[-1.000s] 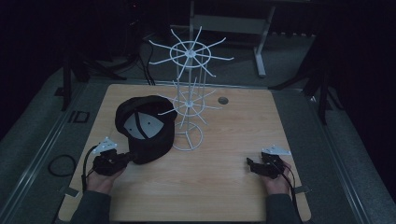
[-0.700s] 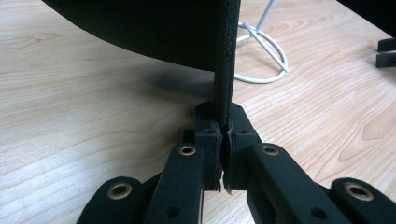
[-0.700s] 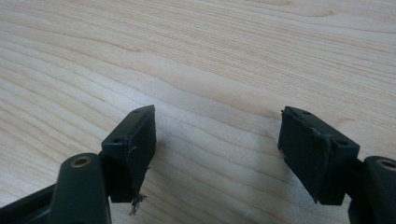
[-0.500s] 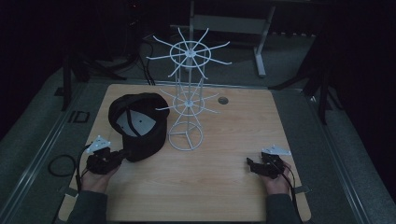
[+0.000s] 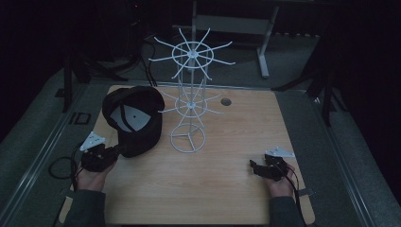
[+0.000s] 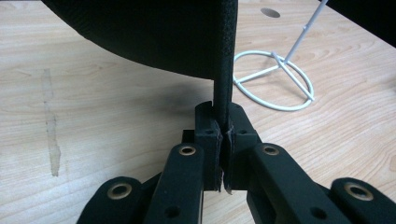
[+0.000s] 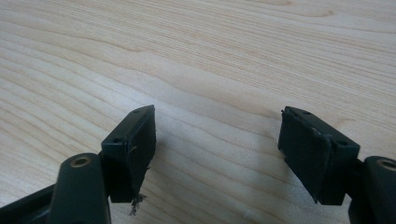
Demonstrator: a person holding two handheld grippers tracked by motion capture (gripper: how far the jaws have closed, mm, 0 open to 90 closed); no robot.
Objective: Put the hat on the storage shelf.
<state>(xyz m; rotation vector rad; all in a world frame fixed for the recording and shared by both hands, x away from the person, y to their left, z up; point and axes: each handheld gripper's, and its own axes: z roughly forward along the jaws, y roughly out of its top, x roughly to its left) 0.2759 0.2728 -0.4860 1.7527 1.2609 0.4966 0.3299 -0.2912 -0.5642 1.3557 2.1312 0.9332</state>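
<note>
A black cap (image 5: 135, 118) is held tilted over the table's left side, its pale inner lining facing up. My left gripper (image 5: 118, 150) is shut on the cap's brim (image 6: 223, 70), which runs upright between the jaws in the left gripper view. To the cap's right stands a white wire rack (image 5: 190, 85) with two tiers of radiating prongs and a ring base (image 6: 275, 86). My right gripper (image 5: 254, 167) rests low at the front right, open, with bare wood between its pads (image 7: 135, 140).
The wooden table (image 5: 246, 127) has a round cable hole (image 5: 226, 101) behind the rack. A cable loop (image 5: 59, 168) trails off the left edge. Dark floor and frame legs surround the table.
My left gripper has drawn back toward the front left with the cap in it, so the cap has shifted left, away from the rack. The right gripper has stayed put.
</note>
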